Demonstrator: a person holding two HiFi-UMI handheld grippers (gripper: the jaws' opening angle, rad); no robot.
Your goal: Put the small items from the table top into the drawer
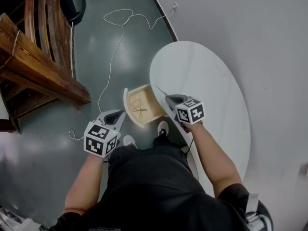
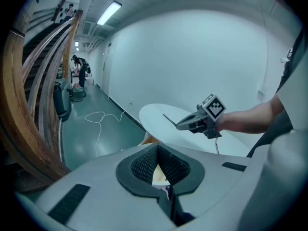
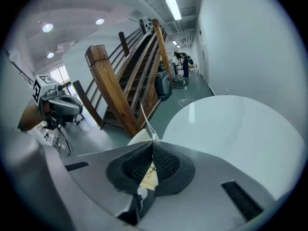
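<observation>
A small wooden drawer (image 1: pixel 126 100) stands pulled out from under the oval white table (image 1: pixel 207 81), at the table's left edge. A small dark wire-like item (image 1: pixel 140 111) lies inside it. My right gripper (image 1: pixel 168 98) hovers at the table's edge beside the drawer, shut on a thin metal pin-like item (image 1: pixel 160 90) that sticks out past its tips. That thin item (image 3: pixel 146 117) shows clearly in the right gripper view. My left gripper (image 1: pixel 120 114) hangs left of the drawer over the floor, shut and holding nothing. The table top looks bare.
A wooden staircase (image 1: pixel 38 71) fills the left side. A white cable (image 1: pixel 115 42) trails across the green floor. A grey wall (image 1: pixel 269 42) runs behind the table. The person's shoes (image 1: pixel 162 127) stand just below the drawer. Another person (image 2: pixel 79 69) is far down the corridor.
</observation>
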